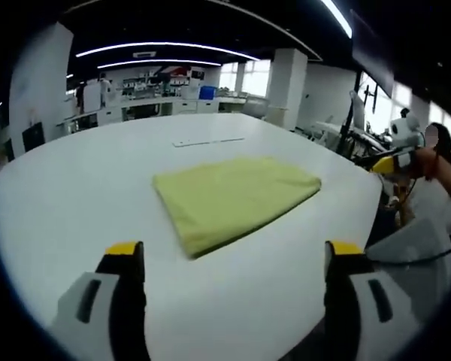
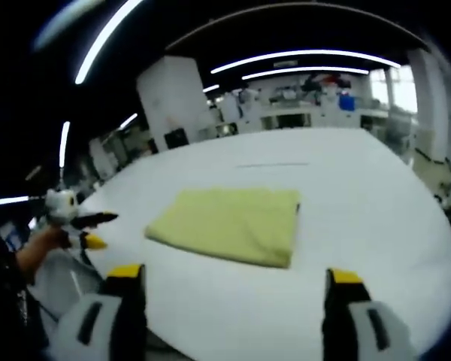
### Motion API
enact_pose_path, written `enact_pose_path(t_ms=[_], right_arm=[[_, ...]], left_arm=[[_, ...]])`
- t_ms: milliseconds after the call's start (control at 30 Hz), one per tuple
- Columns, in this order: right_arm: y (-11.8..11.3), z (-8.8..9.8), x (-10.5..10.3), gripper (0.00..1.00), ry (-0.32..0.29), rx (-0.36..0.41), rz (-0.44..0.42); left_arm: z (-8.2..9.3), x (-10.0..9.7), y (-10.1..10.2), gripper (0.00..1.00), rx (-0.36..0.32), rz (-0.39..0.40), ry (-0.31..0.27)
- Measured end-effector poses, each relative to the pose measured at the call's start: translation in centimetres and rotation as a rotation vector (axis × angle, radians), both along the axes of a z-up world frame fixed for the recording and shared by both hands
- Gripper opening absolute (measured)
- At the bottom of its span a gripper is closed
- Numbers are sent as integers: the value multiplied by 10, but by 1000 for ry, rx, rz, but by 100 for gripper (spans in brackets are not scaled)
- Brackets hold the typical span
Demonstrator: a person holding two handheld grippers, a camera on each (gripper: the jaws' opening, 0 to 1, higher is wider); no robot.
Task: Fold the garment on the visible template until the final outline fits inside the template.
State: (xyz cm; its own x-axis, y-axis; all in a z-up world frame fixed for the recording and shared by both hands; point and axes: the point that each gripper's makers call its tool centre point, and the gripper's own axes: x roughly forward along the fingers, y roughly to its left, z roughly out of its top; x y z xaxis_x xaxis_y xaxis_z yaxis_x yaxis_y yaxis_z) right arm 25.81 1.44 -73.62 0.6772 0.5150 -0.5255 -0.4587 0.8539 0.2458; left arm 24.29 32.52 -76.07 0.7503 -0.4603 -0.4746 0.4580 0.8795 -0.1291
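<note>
In the left gripper view, the left gripper (image 1: 234, 259) sits at the bottom of the frame with its two yellow-tipped fingers (image 1: 125, 250) spread wide apart and nothing between them. The garment (image 1: 233, 197), a pale yellow cloth folded into a flat, roughly rectangular stack, lies on the white desk (image 1: 75, 195) at the centre of the frame, above the fingers and apart from them; its near corner points down toward the gap between the fingers, closer to the left one. A thin line marking (image 1: 208, 141) shows on the desk above the garment. At the right edge of this view the right gripper (image 1: 387, 164) appears, held in a hand (image 1: 425, 162) beyond the desk edge. In the right gripper view, the right gripper (image 2: 234, 277) is at the bottom of the frame, fingers (image 2: 346, 280) spread and holding nothing. The garment (image 2: 229, 224) lies at the frame centre on the desk (image 2: 361, 188), above and clear of both fingers. At the left edge, the left gripper (image 2: 90, 229) shows in a hand (image 2: 37, 252), well apart from the garment, off the desk edge; whether its fingers are spread cannot be told in this view.
</note>
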Motion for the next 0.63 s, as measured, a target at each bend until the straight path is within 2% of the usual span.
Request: enact_pose_path(t_ms=[200, 633], right_arm=[[0, 1, -4, 99, -4, -10, 14], [5, -3, -6, 99, 1, -30, 59]], left_arm=[[1, -6, -5, 97, 13, -21, 1], [0, -10, -2, 96, 23, -12, 2]])
